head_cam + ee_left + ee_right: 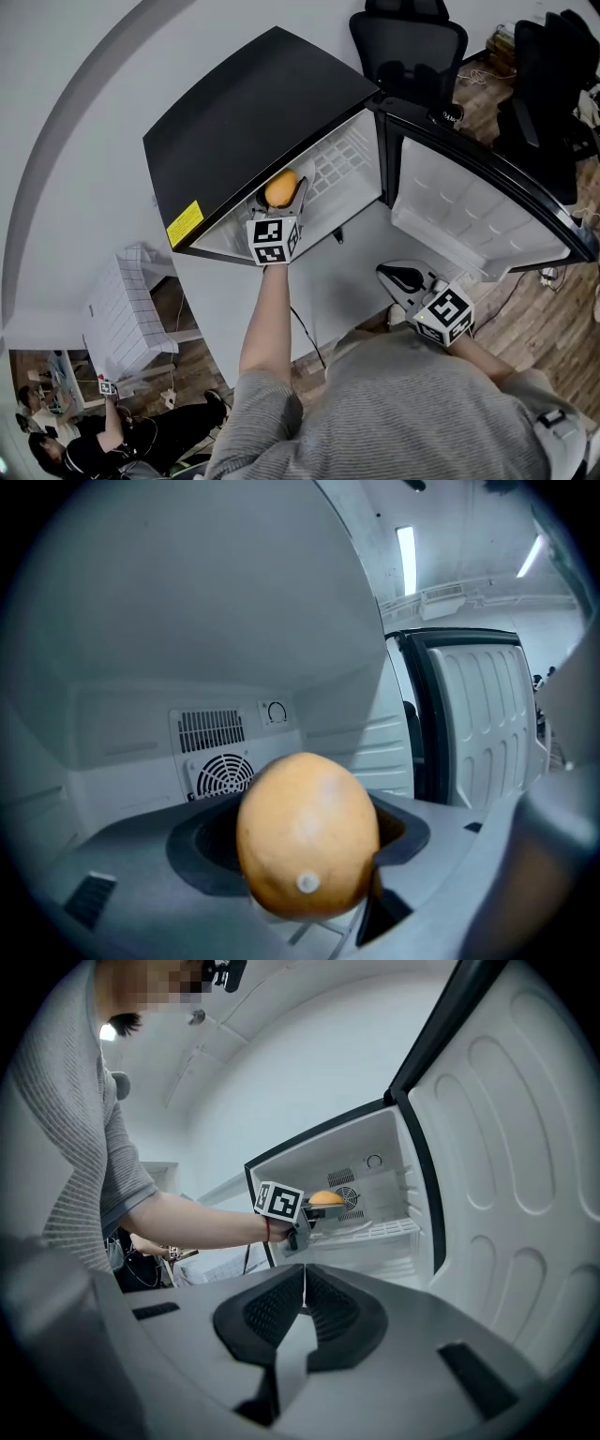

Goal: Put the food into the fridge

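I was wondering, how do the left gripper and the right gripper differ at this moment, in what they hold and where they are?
The left gripper's tongs are shut on an orange fruit; the right gripper's tongs are shut together on nothing. The left gripper reaches inside the fridge, above its wire shelf; the right gripper hangs outside, near the open door. Both point toward the fridge.

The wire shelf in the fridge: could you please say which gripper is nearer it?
Left. The left gripper holds an orange fruit above the wire shelf; the right gripper hangs outside the fridge, tongs shut.
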